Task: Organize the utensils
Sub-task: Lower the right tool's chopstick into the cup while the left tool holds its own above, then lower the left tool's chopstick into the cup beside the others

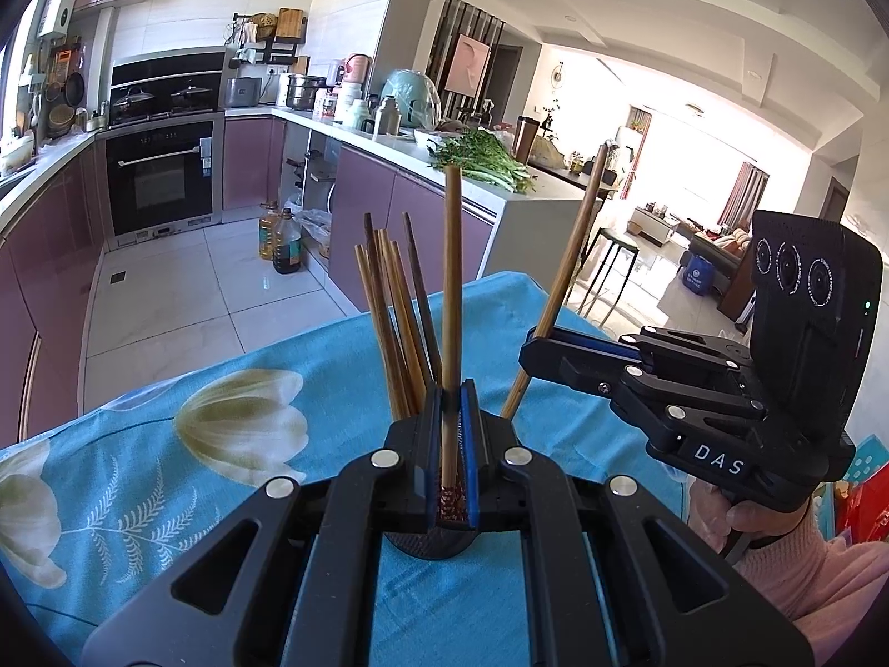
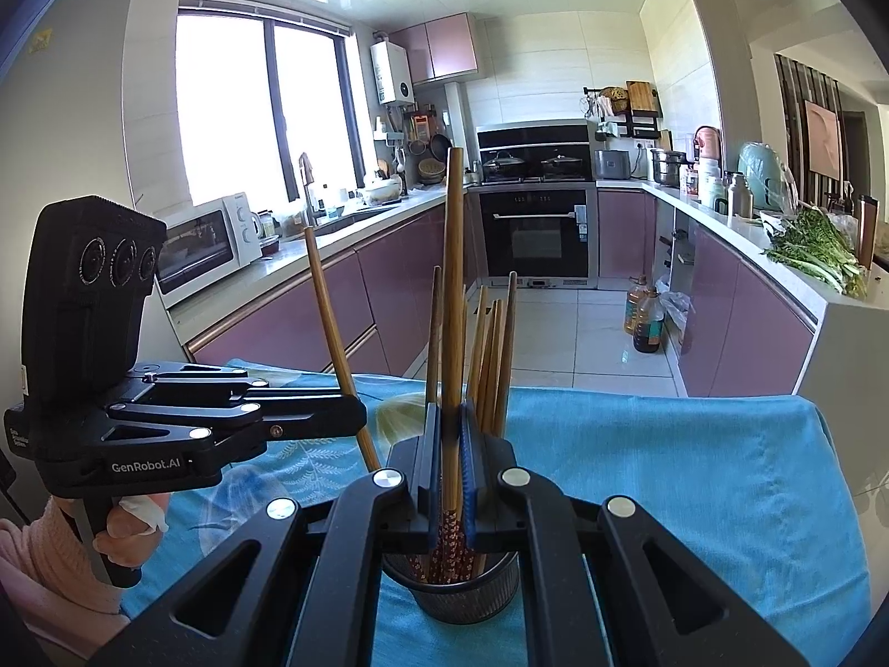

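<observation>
Both grippers clamped on one chopstick apiece, fingers nearly closed around the shafts. Left gripper [image 1: 452,444] gripping its chopstick [image 1: 453,278] upright just above the mesh holder [image 2: 451,589], patterned end down, presumably lined up for a drop among the bundle of chopsticks [image 1: 394,322] already standing there. Right gripper [image 2: 451,467] pinching its chopstick [image 2: 453,305] over the same holder, likewise poised for release. Holder rim and its inside plain only from the right wrist; from the left wrist, mostly hidden behind the fingers. Blue floral cloth [image 1: 222,472] over the table beneath the holder.
</observation>
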Demonstrator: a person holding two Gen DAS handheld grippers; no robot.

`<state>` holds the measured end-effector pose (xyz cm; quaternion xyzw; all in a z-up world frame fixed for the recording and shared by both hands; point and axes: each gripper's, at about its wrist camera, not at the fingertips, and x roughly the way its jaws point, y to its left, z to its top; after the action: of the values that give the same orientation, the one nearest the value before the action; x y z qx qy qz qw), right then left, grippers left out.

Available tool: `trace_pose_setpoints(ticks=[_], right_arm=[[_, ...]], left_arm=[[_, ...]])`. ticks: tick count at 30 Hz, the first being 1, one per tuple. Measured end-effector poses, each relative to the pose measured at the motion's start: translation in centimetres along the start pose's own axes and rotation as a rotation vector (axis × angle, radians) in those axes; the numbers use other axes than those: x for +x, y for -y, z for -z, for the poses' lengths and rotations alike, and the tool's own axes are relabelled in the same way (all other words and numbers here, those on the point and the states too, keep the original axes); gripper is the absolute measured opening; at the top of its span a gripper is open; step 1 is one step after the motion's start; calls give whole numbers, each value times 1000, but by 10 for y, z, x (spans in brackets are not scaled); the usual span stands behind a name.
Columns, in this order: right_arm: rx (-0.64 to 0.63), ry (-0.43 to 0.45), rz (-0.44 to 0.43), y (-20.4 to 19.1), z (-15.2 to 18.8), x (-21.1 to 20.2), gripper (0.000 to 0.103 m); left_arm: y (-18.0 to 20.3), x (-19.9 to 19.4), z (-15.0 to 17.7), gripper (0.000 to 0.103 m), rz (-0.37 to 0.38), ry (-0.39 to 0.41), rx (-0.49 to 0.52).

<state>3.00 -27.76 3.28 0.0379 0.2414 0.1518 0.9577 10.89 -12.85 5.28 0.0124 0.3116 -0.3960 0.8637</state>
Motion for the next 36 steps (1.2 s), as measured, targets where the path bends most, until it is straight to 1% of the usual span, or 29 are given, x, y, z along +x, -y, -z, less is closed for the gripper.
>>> trace_pose_setpoints(ticks=[13,36], right_arm=[[-4,-24,1,2,4,4,5],[2,-65,-7,7,8,23,5]], left_arm=[[0,18,4,7,-14,-39,9],[-4,38,5,8,-55,-44,15]])
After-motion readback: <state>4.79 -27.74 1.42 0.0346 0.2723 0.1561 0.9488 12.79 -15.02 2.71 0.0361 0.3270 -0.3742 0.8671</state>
